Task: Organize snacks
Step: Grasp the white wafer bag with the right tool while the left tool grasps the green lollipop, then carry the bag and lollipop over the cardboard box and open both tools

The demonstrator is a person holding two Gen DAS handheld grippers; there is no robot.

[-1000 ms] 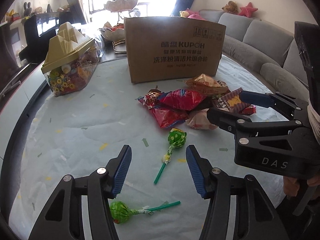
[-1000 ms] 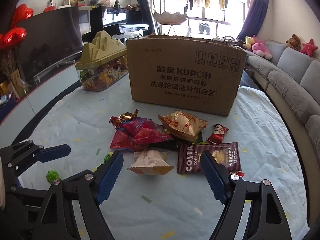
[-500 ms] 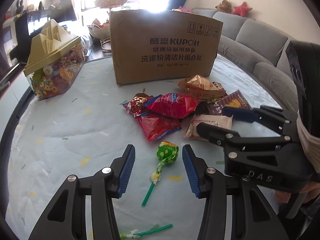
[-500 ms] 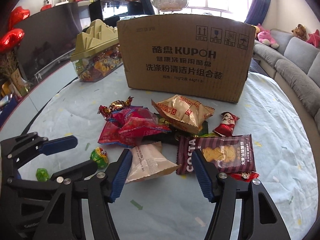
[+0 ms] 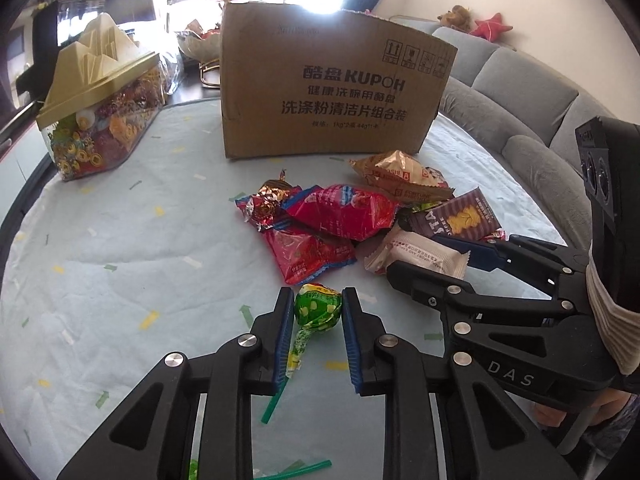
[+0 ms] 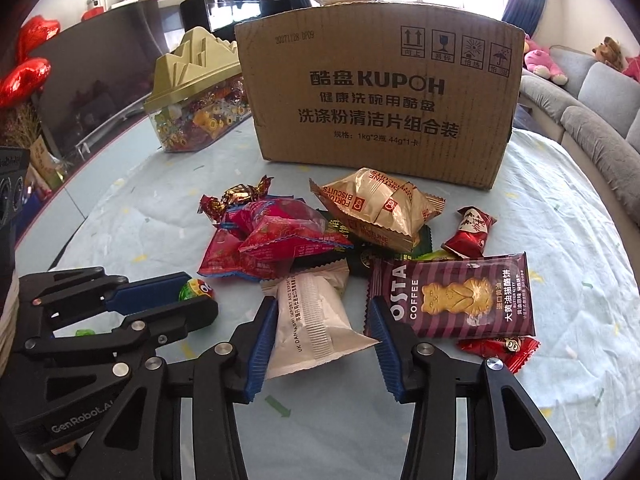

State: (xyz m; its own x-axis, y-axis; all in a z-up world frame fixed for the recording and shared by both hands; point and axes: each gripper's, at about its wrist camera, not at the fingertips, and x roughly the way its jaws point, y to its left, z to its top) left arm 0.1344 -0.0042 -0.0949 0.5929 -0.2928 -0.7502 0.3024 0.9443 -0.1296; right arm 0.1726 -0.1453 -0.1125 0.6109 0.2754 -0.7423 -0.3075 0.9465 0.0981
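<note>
A pile of snack packets (image 5: 344,216) lies on the table in front of a brown cardboard box (image 5: 332,92). My left gripper (image 5: 316,312) has its blue pads on both sides of a green lollipop (image 5: 318,310), closed down to its wrapped head. My right gripper (image 6: 322,320) is open around a white packet (image 6: 316,320), which lies on the table between the pads. The right gripper also shows in the left wrist view (image 5: 432,256). A purple Costa biscuit packet (image 6: 456,300) lies just right of the right gripper.
A clear candy box with a gold lid (image 5: 100,108) stands at the back left. A second green lollipop (image 5: 296,470) lies near the table's front edge. A grey sofa (image 5: 532,120) runs along the right. The table has a pale blue cloth (image 5: 100,260).
Both grippers moved forward to the pile. The left jaws narrowed onto the green lollipop's head. The right jaws narrowed and came around the white packet.
</note>
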